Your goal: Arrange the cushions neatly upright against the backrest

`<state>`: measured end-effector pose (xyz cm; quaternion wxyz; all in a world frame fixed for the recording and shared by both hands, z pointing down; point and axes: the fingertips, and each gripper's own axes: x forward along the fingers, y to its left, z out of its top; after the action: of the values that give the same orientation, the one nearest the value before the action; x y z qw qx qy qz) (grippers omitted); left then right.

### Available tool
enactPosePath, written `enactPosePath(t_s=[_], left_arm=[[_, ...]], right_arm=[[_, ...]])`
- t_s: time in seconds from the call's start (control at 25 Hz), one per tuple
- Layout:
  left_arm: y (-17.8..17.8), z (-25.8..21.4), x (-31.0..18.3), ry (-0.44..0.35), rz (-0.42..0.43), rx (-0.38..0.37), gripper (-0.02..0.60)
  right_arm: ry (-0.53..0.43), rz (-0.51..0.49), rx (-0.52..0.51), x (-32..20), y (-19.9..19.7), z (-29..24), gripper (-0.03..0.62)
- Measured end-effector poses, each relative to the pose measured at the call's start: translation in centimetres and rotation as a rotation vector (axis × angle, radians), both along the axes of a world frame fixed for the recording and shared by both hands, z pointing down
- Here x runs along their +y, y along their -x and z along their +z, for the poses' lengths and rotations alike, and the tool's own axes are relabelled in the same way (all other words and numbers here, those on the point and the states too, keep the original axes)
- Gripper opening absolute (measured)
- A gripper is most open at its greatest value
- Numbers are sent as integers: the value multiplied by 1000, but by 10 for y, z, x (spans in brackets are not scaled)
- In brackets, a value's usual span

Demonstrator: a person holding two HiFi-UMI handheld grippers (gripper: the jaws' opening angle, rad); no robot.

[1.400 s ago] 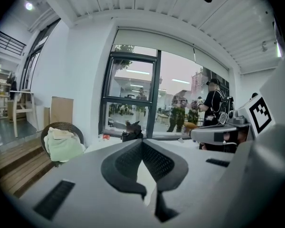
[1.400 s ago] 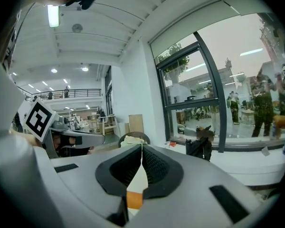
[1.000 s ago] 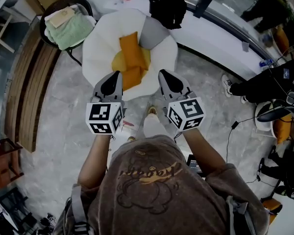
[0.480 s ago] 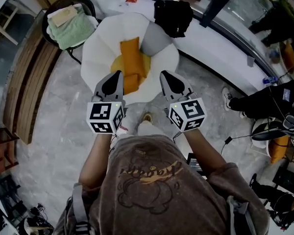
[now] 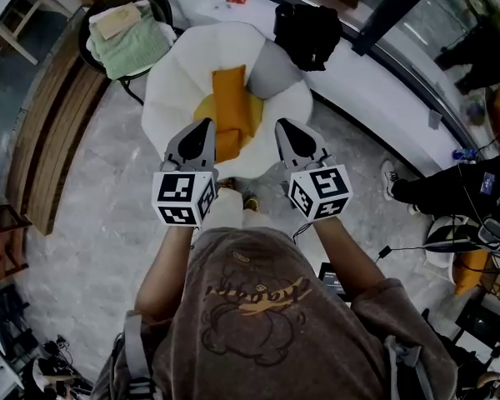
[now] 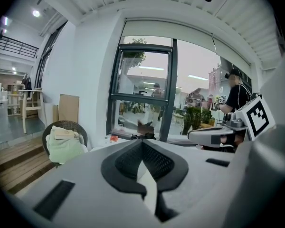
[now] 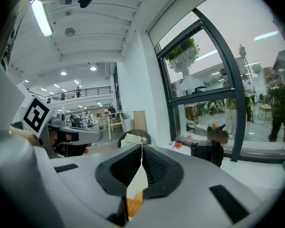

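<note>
Jaws pressed together and holding nothing, the left gripper [image 5: 203, 126] and right gripper [image 5: 282, 127] hang side by side in front of the person, both aimed at a white armchair [image 5: 171, 86] just beyond their tips. The cushions lie loose in its seat rather than standing against the backrest. A yellow cushion [image 5: 202, 109] is at the bottom and an orange cushion [image 5: 231, 97] is laid lengthwise across it. A second orange piece near the front edge may be another cushion, though the head view does not settle it. One grey cushion [image 5: 269, 67] leans at the back right.

The step in hand appears to be the approach. It would go best with both pairs of jaws spread before reaching in. The top orange cushion can then be pinched by an edge and stood up first, so the yellow one beneath comes free.

Farther off stand one wicker chair [image 5: 90, 17] holding a green blanket [image 5: 132, 47], and one black bag [image 5: 308, 33] on the window ledge [image 5: 375, 82].
</note>
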<state>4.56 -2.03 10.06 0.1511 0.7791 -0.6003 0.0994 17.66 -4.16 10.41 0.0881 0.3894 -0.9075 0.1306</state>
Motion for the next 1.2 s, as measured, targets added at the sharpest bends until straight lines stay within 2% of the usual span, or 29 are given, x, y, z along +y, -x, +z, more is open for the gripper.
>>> enactPosePath(t_s=[0.52,0.92,1.2], left_arm=[[33,25,-68,16,12,8,5],[48,78,-137,54,47,28,5],[63,132,-175,94,59,41,5]], right_arm=[[40,-2,18,-61,41,29,21],[84,4,37,-121,73,86,21],[99,44,48,-166,80,136,21]])
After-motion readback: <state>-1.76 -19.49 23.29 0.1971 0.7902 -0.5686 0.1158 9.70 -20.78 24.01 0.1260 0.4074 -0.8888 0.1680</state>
